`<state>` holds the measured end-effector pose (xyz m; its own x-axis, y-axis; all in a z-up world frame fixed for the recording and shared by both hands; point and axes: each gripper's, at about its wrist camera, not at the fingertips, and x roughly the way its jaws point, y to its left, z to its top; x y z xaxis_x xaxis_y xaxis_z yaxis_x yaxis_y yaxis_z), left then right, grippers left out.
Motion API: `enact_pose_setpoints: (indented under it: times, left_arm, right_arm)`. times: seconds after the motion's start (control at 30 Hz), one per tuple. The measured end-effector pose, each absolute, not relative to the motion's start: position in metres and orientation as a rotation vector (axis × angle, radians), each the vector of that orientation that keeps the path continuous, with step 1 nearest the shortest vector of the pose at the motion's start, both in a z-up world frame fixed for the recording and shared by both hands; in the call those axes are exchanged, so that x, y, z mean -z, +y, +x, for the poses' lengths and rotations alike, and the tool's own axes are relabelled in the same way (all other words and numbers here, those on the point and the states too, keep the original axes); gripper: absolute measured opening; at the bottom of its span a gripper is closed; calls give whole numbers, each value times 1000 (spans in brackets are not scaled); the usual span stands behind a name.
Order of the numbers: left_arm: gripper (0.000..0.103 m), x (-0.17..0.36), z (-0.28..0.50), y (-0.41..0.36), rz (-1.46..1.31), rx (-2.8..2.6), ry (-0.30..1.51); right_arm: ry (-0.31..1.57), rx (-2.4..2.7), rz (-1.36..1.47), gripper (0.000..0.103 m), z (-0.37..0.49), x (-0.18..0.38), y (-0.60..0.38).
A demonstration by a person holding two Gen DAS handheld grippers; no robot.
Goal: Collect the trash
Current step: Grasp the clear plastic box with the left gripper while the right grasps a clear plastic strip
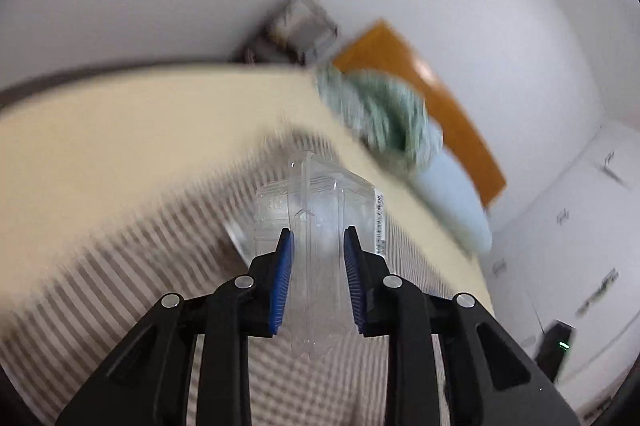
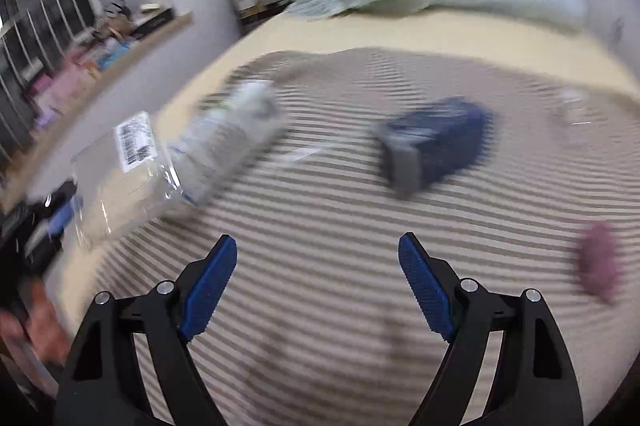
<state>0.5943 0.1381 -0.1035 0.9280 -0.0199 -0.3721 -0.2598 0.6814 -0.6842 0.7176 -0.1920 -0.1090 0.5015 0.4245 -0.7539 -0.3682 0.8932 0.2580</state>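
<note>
Left tool [image 1: 318,246] clenched on clear plastic clamshell container [image 1: 320,201], held above striped bed [image 1: 120,246].
Right tool [image 2: 318,258] released, empty, over bed.
Risk: thin slick walls could buckle or slip from pads; both views blurred.
Container's long axis runs along fingers, far end pointing away toward green crumpled blanket [image 1: 380,113].

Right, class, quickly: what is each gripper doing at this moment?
Left gripper: shut on the clear plastic container.
Right gripper: open, holding nothing, above the striped blanket.
</note>
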Motion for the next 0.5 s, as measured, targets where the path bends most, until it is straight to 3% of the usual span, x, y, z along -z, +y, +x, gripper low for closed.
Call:
enact_pose_setpoints:
  times: [0.17,0.23,0.33,0.4,0.47,0.5]
  left_arm:
    - [21,97,579,162,-759,-265,254]
    - [21,103,584,168,-759,-275,268]
    - [21,108,592,174,-758,-285,292]
    - [21,108,593,176,-767,-272,297]
    - [21,112,593,178,-770,-255,301]
    - [20,111,593,178,-765,-255,303]
  right_arm:
    - [1057,-392,59,79,786,154,-109]
    - [1077,-280,85,70,815,172,-95]
    - [1063,-119,64,67,839,188,-89]
    - [1040,-57,32,51,841,193,-90]
    - [1016,-58,-22,26,834,190,-87]
    - [1027,-92,-29,5,828,187,-90]
